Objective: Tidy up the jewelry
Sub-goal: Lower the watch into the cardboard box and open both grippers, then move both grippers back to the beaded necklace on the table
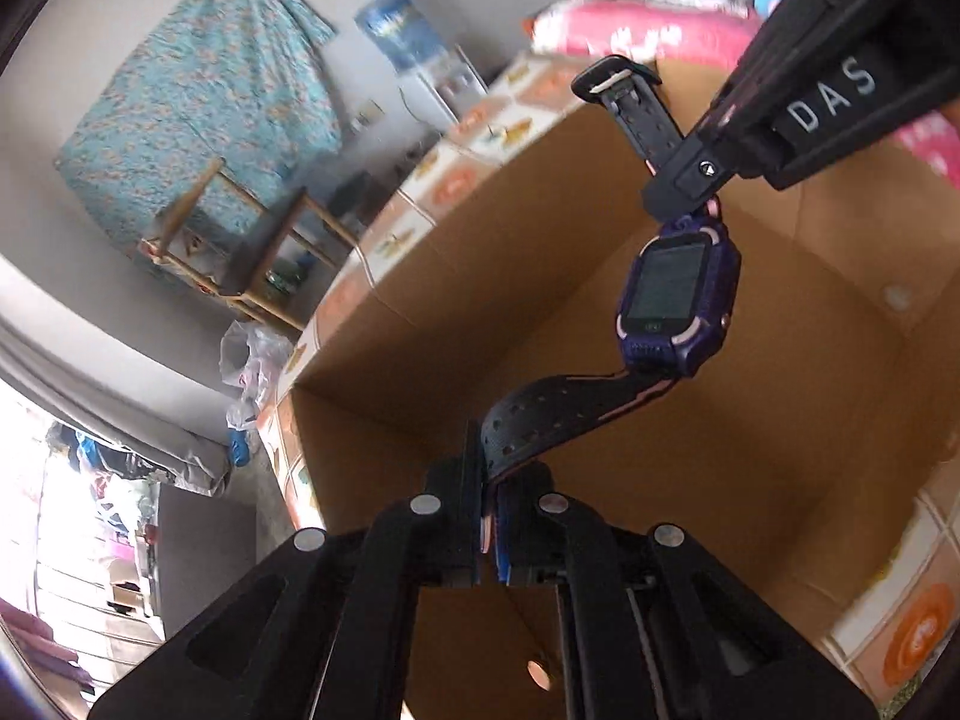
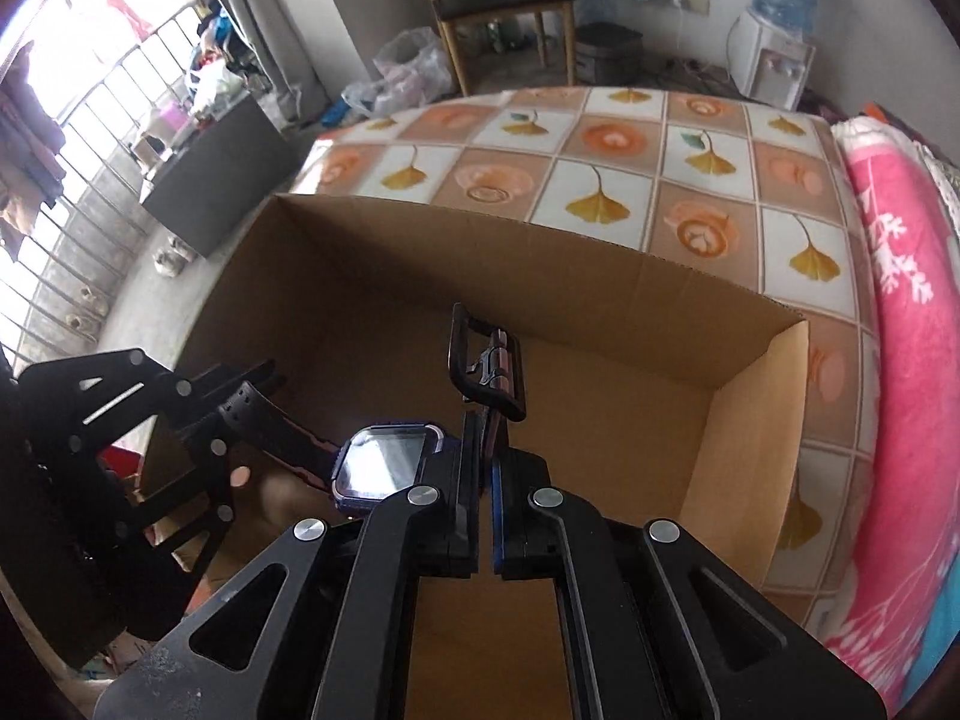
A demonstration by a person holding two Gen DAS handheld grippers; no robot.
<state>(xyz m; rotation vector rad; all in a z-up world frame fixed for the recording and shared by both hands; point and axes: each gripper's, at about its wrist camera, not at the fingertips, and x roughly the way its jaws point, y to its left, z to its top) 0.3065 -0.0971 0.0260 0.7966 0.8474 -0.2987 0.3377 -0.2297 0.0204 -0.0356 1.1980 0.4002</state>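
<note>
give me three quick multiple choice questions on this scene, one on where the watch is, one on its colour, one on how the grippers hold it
1. Where is the watch?
A. flat on the patterned cloth
B. hanging over the open cardboard box
C. on the chair

2. What colour is the watch case?
A. purple with pink trim
B. yellow
C. white

3. How is it held?
A. left gripper alone
B. neither gripper
C. both grippers, each shut on a strap end

Answers:
1 B, brown box walls lie behind and below it in both views.
2 A, the case around the dark screen is purple with pink edging.
3 C, the left gripper clamps the perforated strap, the right gripper the buckle strap.
</note>
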